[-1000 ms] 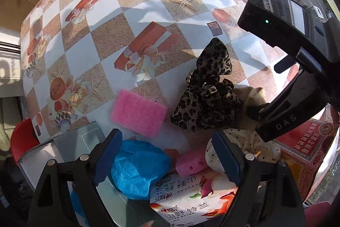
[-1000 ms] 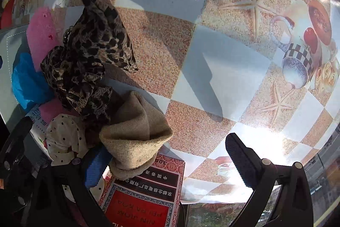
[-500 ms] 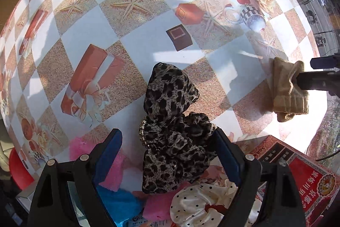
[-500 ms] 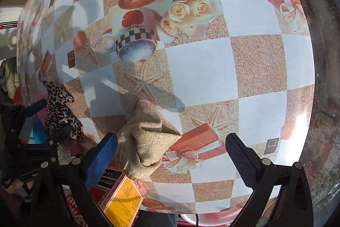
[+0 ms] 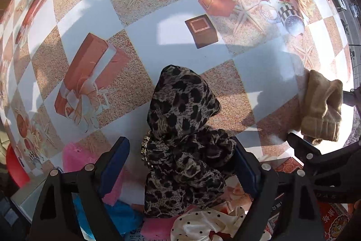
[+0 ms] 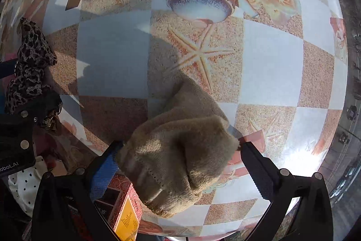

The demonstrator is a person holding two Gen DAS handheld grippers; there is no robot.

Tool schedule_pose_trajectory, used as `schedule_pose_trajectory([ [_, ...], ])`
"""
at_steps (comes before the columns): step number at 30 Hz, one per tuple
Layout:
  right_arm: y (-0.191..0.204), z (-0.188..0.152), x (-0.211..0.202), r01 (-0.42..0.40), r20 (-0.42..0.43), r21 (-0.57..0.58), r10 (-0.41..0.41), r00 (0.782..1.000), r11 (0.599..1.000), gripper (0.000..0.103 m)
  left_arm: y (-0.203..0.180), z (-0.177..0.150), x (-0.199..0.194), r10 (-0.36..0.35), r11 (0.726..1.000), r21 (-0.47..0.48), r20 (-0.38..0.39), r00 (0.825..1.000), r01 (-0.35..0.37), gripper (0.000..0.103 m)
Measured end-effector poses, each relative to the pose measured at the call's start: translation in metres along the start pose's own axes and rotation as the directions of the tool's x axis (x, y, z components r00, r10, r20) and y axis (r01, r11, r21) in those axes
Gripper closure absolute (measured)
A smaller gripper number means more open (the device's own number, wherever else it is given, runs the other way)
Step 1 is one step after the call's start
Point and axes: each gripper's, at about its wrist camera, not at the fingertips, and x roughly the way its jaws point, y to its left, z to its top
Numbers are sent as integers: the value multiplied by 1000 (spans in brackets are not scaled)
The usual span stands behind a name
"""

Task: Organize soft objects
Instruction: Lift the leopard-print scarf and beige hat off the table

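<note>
A leopard-print fabric piece (image 5: pixel 180 128) lies bunched on the checkered tablecloth (image 5: pixel 180 15). My left gripper (image 5: pixel 180 164) points down over it and is open. The fabric sits between the blue pads, with a gap at the left pad (image 5: pixel 115 162). A tan knitted piece (image 6: pixel 180 157) lies on the tablecloth to the right of the pile. My right gripper (image 6: pixel 178 164) stands open around it, and the knit fills most of the gap between the fingers. In the left wrist view the tan knit (image 5: pixel 320 110) shows at the right edge.
A pile sits at the near edge: a pink sponge (image 5: pixel 74 157), a blue cloth (image 5: pixel 121 214), a white polka-dot fabric (image 5: pixel 203 225) and a red printed box (image 6: pixel 124 207). The table edge runs close on the right (image 6: pixel 338 105). A red object (image 5: pixel 15 166) shows beyond the left edge.
The left gripper moved from over the blue cloth and sponge to low over the leopard fabric. The tan knit left the pile and travelled right with the right gripper onto the tablecloth.
</note>
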Motion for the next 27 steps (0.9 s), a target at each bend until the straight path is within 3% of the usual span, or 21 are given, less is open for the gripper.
schedule_pose_trajectory([
  [2,-2,-3,0,-23,1,21,23,1000,1000,0,-4,5,0,-5,1000,-1,-11,1000,5,17],
  [4,-13,-3,-8,-79,17,65,78,997,995,5,-11,2,-4,-3,1000,13,10,1000,3,38],
  [6,-20,-7,-15,-87,43,73,85,996,994,25,-15,1,-10,-4,999,36,28,1000,3,55],
  [7,-20,-10,-19,-83,58,72,79,995,994,41,-16,-1,-11,-10,999,40,37,999,9,59],
  [9,-24,-14,-26,-111,92,86,103,990,990,59,-17,-5,-17,14,999,46,76,997,-18,61],
  [10,-25,-16,-30,-130,104,98,120,987,987,62,-18,-8,-22,27,998,50,100,995,-32,62],
  [15,-64,-21,-72,-230,214,157,194,957,960,64,-16,-31,-59,25,998,56,227,974,-38,62],
  [20,-80,-39,-117,-271,314,182,205,927,945,64,-6,-68,-96,30,999,31,327,945,-42,62],
  [25,-67,-81,-154,-301,384,197,209,900,933,64,-5,-114,-109,16,1000,-6,378,926,-15,62],
  [27,-54,-94,-149,-309,404,199,209,890,930,64,-3,-125,-112,16,1000,-11,394,919,-13,62],
])
